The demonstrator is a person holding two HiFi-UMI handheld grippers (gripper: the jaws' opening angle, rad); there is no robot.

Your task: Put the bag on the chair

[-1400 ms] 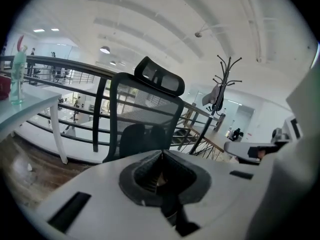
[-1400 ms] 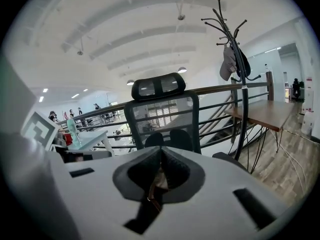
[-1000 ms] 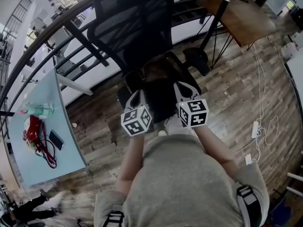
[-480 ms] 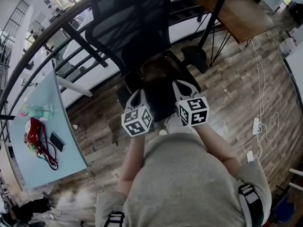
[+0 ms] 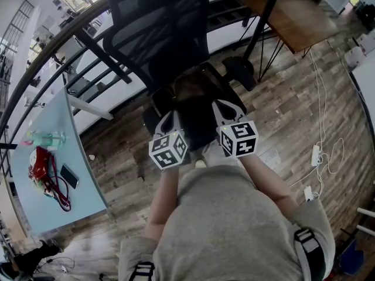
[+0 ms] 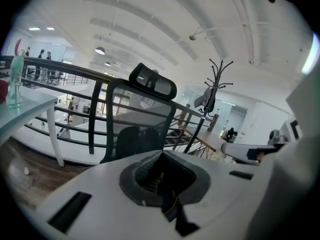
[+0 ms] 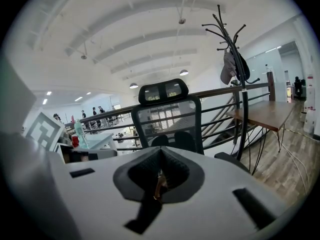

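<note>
A black mesh office chair [image 5: 158,34] stands right in front of me. A dark bag [image 5: 196,107] with a brown top hangs over its seat, between my two grippers. At the bag's left side my left gripper [image 5: 166,122] is shut, and a thin strap edge shows between its pads [image 6: 162,184]. My right gripper [image 5: 220,111] holds the bag's right side, shut on a thin brown strap [image 7: 157,181]. Whether the bag rests on the seat is hidden. Both gripper views look over the closed jaws at the chair back [image 6: 140,119] [image 7: 167,119].
A light blue table [image 5: 53,180] at the left holds a red item [image 5: 40,164], a phone and a bottle. Behind the chair runs a black railing [image 5: 88,40]. A wooden table [image 5: 299,22] and a coat rack stand at the back right. Cables and a power strip [image 5: 316,156] lie on the floor.
Both grippers stay shut at the bag over the chair seat; only the head view shifts slightly.
</note>
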